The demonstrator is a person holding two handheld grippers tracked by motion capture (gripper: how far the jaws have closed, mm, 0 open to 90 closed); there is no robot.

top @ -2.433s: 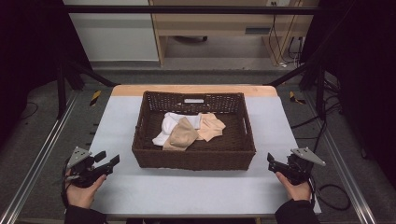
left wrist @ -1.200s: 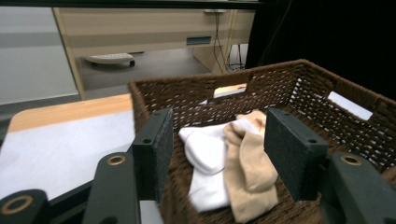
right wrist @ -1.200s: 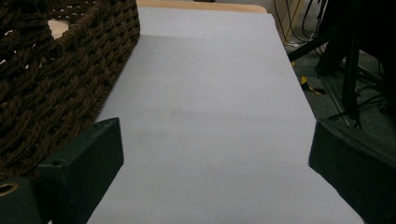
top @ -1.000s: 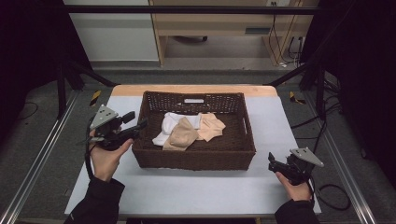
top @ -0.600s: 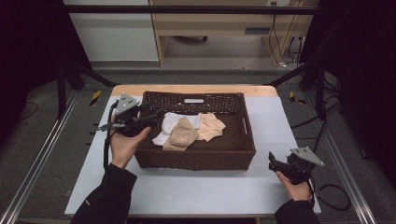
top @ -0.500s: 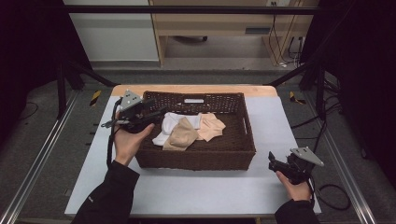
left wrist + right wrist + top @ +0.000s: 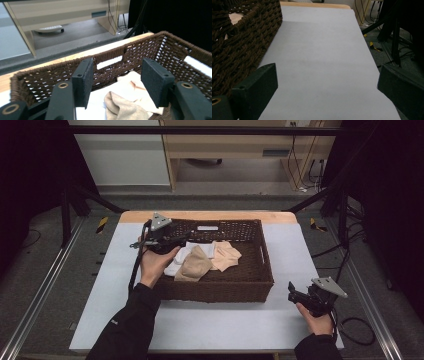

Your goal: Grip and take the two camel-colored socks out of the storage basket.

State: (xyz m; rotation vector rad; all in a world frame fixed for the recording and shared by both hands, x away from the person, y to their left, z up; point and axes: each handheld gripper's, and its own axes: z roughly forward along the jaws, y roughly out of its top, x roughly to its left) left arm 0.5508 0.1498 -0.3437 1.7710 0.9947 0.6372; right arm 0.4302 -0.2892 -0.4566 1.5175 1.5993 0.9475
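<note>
A dark brown wicker basket (image 7: 220, 292) stands mid-table and holds a white cloth (image 7: 181, 254), a tan cloth (image 7: 193, 266) and a peach cloth (image 7: 226, 255). My left gripper (image 7: 183, 239) hovers over the basket's left rim and points inward over the cloths. Its jaws are open with nothing between them. In the left gripper view, the left gripper (image 7: 118, 82) looks down on the tan cloth (image 7: 122, 107) and the peach cloth (image 7: 132, 80) inside the woven wall (image 7: 150, 52). My right gripper (image 7: 296, 295) rests open at the table's front right, beside the basket (image 7: 242, 37).
The pale grey table top (image 7: 220, 330) has bare room in front of the basket and to both sides (image 7: 319, 50). A wooden strip (image 7: 210, 215) edges the far side. Metal rails run along the floor left and right of the table.
My left hand has carried its gripper from the table's front left up and rightward to the basket's left rim, jaws still open. The right gripper has stayed put.
</note>
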